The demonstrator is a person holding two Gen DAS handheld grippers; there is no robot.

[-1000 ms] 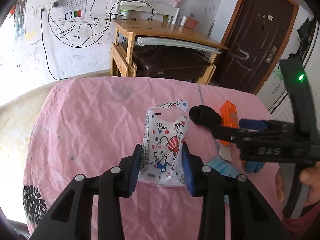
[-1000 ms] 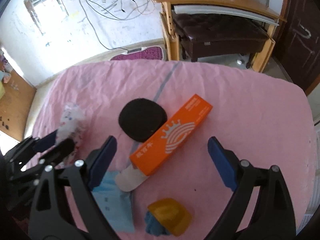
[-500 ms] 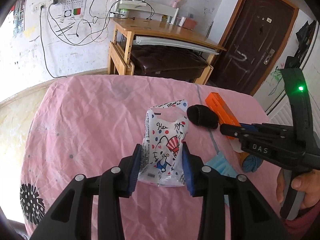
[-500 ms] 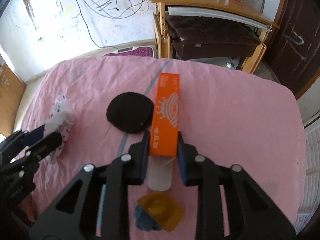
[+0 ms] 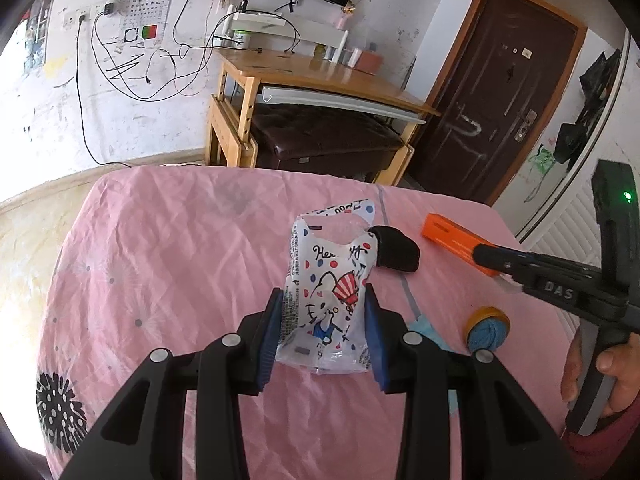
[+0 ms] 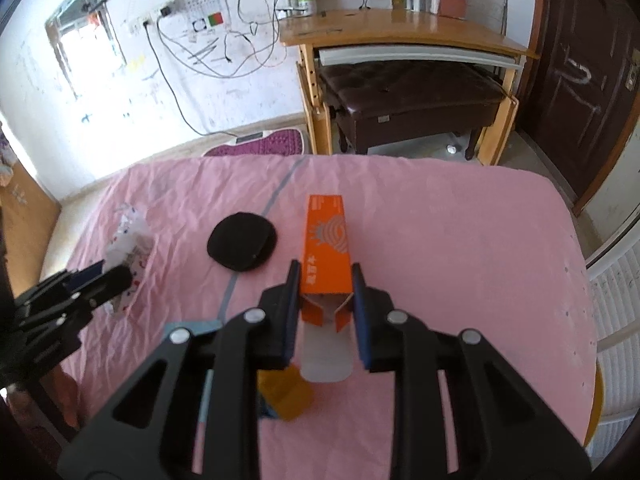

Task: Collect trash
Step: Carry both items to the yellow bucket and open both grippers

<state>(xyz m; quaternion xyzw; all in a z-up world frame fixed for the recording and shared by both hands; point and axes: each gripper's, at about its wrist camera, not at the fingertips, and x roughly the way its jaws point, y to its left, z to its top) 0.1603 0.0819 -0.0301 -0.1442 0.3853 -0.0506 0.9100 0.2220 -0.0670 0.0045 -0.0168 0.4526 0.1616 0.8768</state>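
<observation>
Over the pink sheet [image 6: 440,240], right gripper [image 6: 325,308] jaws clamp the orange box [image 6: 326,248] pointing away lengthwise.

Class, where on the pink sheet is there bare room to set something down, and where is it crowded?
Bare: the pink sheet right of the orange carton, and beyond the black round pad. Crowded: near edge, around the amber cap and blue mask.

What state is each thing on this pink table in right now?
Left gripper: shut on the cartoon-printed plastic bag.
Right gripper: shut on the orange cardboard box, whose near flap hangs open.
Black round pad: lying flat, untouched.
Yellow tape roll: lying loose.
</observation>
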